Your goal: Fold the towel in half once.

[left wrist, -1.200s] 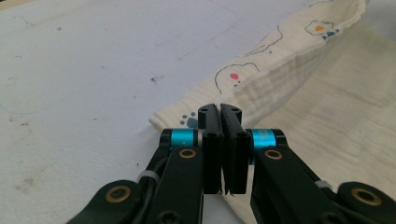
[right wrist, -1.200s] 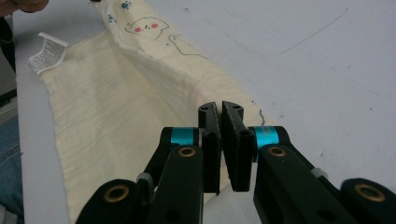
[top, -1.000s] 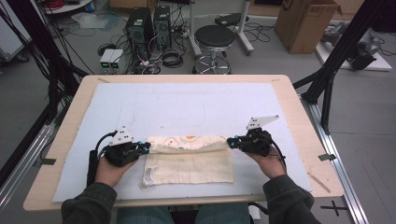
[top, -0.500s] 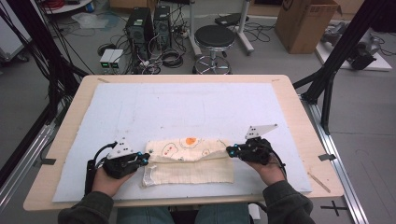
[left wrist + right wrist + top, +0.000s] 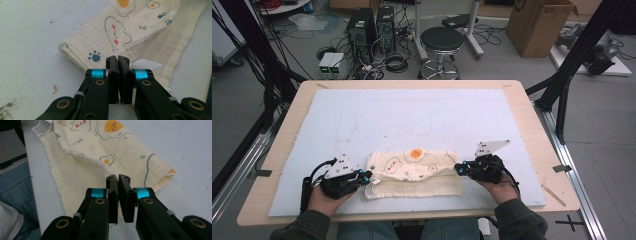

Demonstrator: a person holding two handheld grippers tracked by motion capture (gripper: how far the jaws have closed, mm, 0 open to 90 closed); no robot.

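Note:
A cream muslin cloth (image 5: 412, 175) printed with clouds, paw marks and an orange figure lies folded near the front of the white mat (image 5: 412, 115). My left gripper (image 5: 368, 176) sits at its left end and my right gripper (image 5: 457, 169) at its right end, and the printed upper layer stretches between them. In the left gripper view the jaws (image 5: 117, 58) are shut, with a corner of the printed layer of the cloth (image 5: 120, 32) running into their tips. The right gripper (image 5: 117, 177) is shut the same way on the cloth (image 5: 100, 152), whose folded edge meets its tips.
A white care label (image 5: 43, 126) hangs at the cloth's far end. The table's front edge and the person's knees are close behind the hands. A thin wooden stick (image 5: 554, 195) lies at the front right. Beyond the table stand a stool (image 5: 442, 40), computer towers (image 5: 369, 25) and a cardboard box (image 5: 539, 25).
Both grippers have moved toward the person, drawing the cloth's upper layer with them. The printed side with the orange figure, hidden a second ago, now faces up.

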